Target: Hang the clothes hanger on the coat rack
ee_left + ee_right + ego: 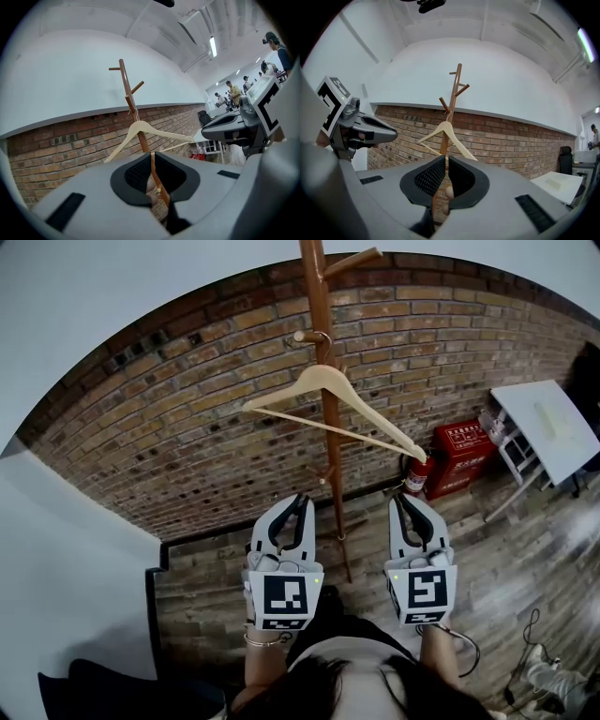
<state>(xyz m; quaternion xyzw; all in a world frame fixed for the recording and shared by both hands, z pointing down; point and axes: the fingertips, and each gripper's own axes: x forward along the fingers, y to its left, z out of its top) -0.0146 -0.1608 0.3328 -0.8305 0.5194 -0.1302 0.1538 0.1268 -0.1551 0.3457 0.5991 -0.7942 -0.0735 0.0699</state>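
On the far rack [319,296] hangs the hanger [281,390], so my left gripper [302,500] and right gripper [401,500] are closed and empty.

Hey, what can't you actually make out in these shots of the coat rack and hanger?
Coat rack top: cut off by the head view's upper edge.
Hanger hook's seat on the peg: too small in every view.
Red box print: too small, head view.
Distant people: too small, left gripper view.
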